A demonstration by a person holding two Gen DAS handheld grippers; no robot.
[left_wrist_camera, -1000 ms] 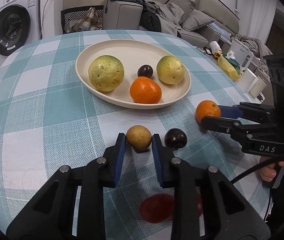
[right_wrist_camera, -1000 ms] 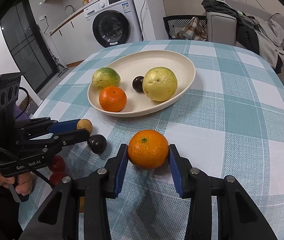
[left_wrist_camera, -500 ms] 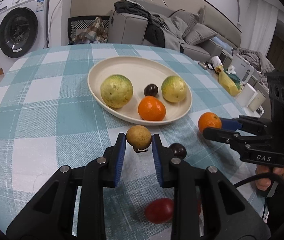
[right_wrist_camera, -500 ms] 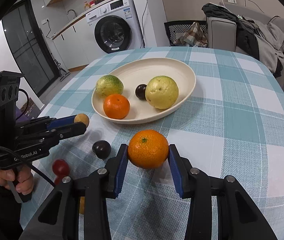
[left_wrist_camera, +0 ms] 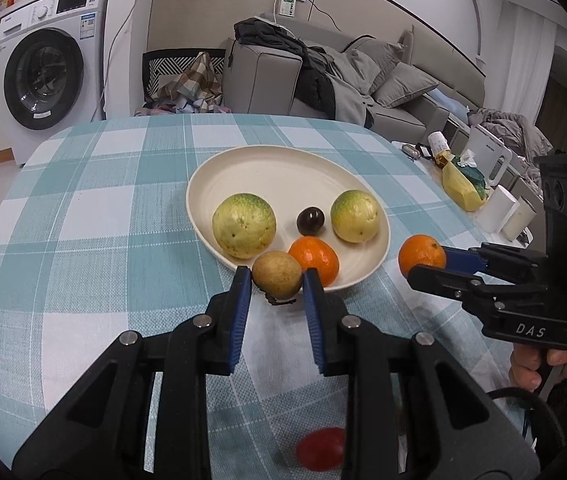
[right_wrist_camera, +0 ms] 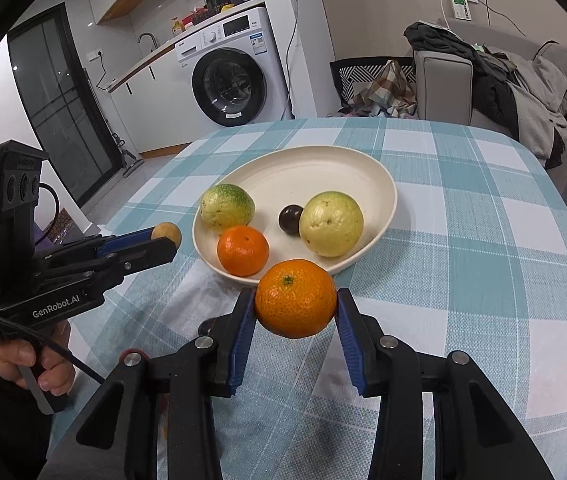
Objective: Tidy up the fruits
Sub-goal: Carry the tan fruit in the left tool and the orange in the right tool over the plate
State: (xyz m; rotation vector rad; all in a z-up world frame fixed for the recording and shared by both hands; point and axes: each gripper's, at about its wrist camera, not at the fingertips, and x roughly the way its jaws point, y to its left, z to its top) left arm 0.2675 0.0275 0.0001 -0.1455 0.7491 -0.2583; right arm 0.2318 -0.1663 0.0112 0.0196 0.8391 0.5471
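Observation:
My left gripper (left_wrist_camera: 277,280) is shut on a small tan fruit (left_wrist_camera: 276,274) and holds it in the air just before the near rim of the cream plate (left_wrist_camera: 283,168). My right gripper (right_wrist_camera: 295,300) is shut on an orange (right_wrist_camera: 295,298), raised near the plate's (right_wrist_camera: 315,168) front rim. The plate holds two yellow-green guavas (left_wrist_camera: 243,225) (left_wrist_camera: 354,216), an orange (left_wrist_camera: 315,260) and a dark plum (left_wrist_camera: 310,221). The tan fruit (right_wrist_camera: 166,233) also shows in the right wrist view, and the held orange (left_wrist_camera: 421,258) in the left wrist view.
A red fruit (left_wrist_camera: 320,448) lies on the checked tablecloth (left_wrist_camera: 83,240) below my left gripper. A washing machine (left_wrist_camera: 47,76) and a sofa (left_wrist_camera: 323,80) stand beyond the table. Packets and white boxes (left_wrist_camera: 483,192) sit off the right edge.
Both grippers have lifted their fruit off the table and moved toward the plate. The dark plum left on the cloth has dropped out of view.

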